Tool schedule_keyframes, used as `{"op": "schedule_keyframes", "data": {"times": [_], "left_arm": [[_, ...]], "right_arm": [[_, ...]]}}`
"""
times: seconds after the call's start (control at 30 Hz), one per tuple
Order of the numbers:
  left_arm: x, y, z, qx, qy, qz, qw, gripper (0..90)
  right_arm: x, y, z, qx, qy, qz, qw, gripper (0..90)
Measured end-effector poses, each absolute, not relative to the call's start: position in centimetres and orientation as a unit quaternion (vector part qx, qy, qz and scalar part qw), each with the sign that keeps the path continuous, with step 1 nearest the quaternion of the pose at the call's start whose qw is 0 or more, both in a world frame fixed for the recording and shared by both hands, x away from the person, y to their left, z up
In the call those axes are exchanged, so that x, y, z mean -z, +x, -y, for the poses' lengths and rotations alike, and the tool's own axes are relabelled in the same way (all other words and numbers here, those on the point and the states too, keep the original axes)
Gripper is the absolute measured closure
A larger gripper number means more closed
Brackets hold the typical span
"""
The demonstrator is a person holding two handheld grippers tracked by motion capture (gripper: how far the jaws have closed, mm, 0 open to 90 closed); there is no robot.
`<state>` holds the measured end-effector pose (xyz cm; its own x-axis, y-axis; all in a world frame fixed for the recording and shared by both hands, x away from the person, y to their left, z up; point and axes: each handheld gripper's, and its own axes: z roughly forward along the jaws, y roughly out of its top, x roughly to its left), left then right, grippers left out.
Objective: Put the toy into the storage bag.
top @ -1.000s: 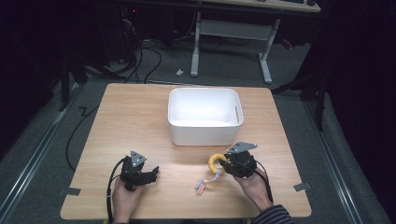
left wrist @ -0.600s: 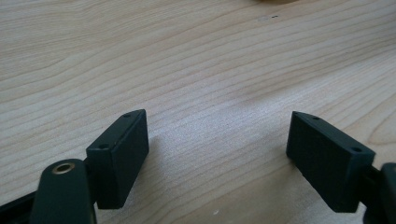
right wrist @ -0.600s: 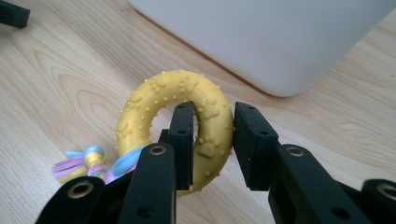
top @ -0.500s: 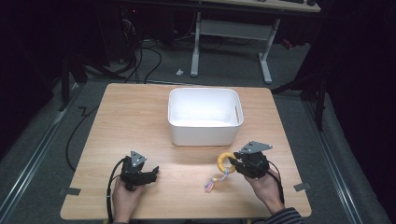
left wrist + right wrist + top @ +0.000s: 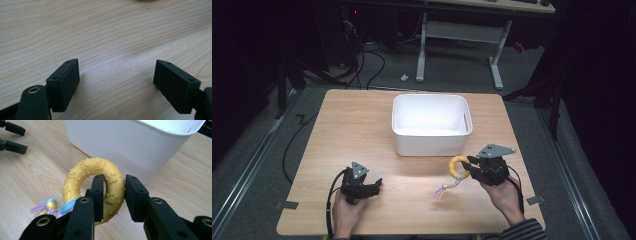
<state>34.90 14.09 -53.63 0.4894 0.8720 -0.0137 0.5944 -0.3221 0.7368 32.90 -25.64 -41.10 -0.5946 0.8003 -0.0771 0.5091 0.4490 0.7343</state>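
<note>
The right gripper (image 5: 113,195) is clamping the yellow ring toy (image 5: 93,185) just above the desk (image 5: 362,130), beside the white bin (image 5: 430,125). Its dangling rope tail (image 5: 446,188) risks snagging the bin's rim. The left gripper (image 5: 371,187) is resting apart.

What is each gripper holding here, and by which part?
The right gripper clamps the yellow ring toy across its band, rope tassel dangling. The left gripper is open, holding nothing.
</note>
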Motion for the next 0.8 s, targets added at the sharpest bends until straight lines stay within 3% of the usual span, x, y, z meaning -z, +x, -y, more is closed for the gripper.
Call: {"op": "schedule_keyframes", "data": {"times": [0.8], "left_arm": [[53.7,35.0,-13.9,-0.192,0.796,-0.458,0.347,14.8]], "right_arm": [[34.4,36.6,24.6,-0.377,0.375,-0.825,0.190,70.2]]}}
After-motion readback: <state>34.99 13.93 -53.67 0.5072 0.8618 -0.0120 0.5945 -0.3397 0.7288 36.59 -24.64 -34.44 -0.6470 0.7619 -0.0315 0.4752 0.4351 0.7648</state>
